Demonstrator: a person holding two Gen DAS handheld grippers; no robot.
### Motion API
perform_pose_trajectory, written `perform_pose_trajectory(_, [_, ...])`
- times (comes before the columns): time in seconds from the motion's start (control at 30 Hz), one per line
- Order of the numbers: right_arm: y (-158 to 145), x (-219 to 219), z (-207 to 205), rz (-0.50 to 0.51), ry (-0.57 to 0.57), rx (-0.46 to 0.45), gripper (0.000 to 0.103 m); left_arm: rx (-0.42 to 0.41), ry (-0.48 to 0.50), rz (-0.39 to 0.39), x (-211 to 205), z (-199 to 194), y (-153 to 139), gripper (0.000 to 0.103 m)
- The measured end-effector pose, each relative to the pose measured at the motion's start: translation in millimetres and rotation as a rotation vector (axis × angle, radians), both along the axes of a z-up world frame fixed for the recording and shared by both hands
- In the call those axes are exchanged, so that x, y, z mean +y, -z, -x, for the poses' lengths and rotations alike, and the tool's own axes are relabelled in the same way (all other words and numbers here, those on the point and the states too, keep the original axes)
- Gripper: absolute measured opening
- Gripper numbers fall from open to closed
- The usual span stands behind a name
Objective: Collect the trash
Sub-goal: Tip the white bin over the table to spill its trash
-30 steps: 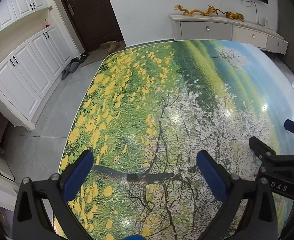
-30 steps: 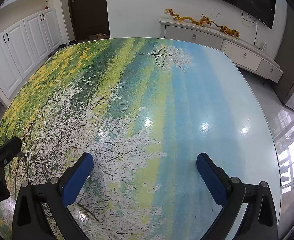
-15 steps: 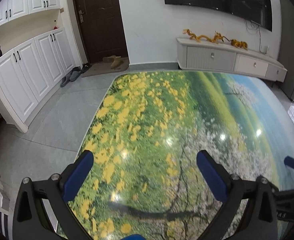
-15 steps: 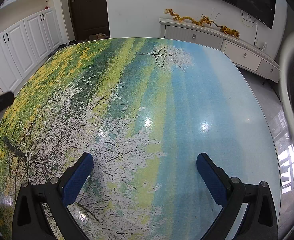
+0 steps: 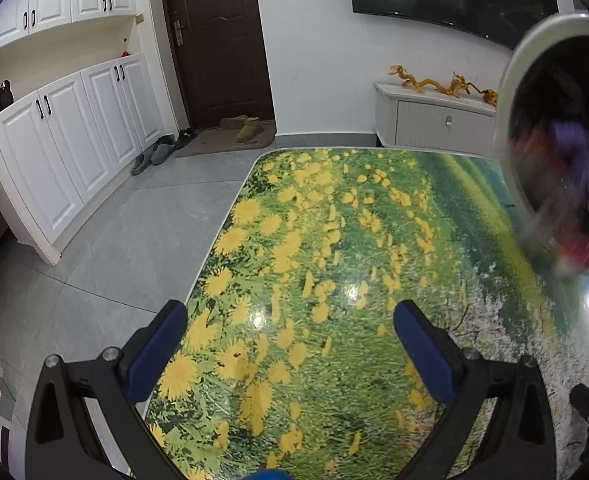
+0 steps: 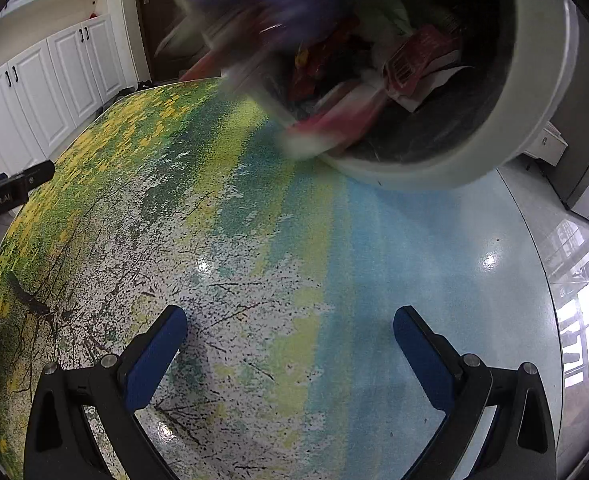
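Trash is spilling, blurred, from a tipped white bin well beyond the right gripper, whose blue fingers are standing spread and empty over the printed table. The left gripper is likewise gaping over the yellow-flower end, the bin lying far off to its right.

left gripper: jaws wide apart, empty | right gripper: jaws wide apart, seemingly empty
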State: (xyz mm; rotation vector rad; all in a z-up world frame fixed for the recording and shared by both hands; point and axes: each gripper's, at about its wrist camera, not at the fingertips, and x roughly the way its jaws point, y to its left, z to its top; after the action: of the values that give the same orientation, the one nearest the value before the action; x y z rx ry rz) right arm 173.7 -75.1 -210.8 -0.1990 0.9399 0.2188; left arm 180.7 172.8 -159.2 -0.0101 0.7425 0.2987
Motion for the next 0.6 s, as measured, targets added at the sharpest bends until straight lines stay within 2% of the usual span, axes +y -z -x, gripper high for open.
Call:
perform_pose_trajectory(0.1, [-1.0,-1.2,-0.5,0.000,0.000,0.000,0.103,-0.017,0.012,0.032,1.6,9.7,-1.0,0.103])
perform_pose_trajectory(0.4, [-2.0,-3.7,-1.0,0.000,0.000,0.000,0.103,-0.039,0.074,0.057,-10.0,32.7,-7.5,0.103])
perform_pose_trajectory(0.6, [-1.7,-2.3,-0.6,0.001,0.001,-0.001,0.103,-0.063,0.099,0.037,-25.9,42.5,-19.7,0.103])
